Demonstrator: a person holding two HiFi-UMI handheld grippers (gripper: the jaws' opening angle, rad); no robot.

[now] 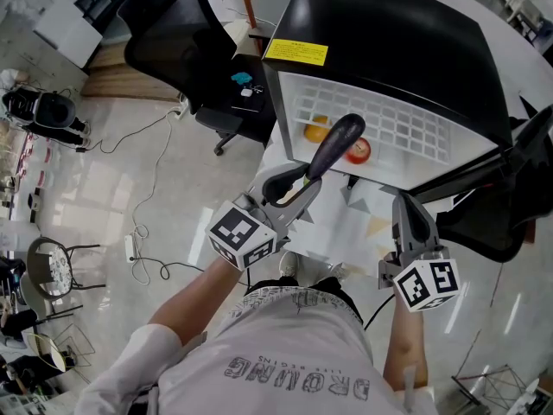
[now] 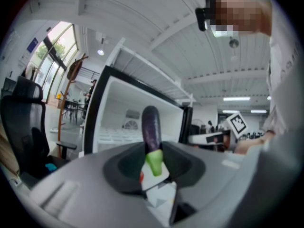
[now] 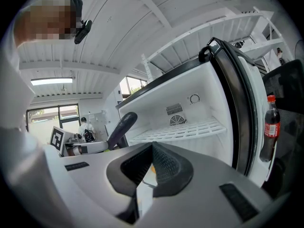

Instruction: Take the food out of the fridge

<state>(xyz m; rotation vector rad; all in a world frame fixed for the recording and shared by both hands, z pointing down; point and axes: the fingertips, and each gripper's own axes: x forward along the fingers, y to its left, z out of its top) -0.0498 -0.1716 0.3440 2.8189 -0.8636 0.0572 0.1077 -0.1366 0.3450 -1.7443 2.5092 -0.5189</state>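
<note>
Eggplant [image 2: 151, 127] clamped by stem between left gripper [image 2: 153, 164] fingers; right gripper [image 3: 151, 151] fingers closed, empty.

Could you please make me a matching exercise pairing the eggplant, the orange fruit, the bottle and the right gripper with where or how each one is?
Things:
1. eggplant
2. orange fruit
3. bottle
4. right gripper

Places or states:
A. lying on the wire shelf
B. jaws together, holding nothing
C. clamped in the left gripper
D. standing upright, to the right of the shelf

Pairs: 1-C, 2-A, 3-D, 4-B
</note>
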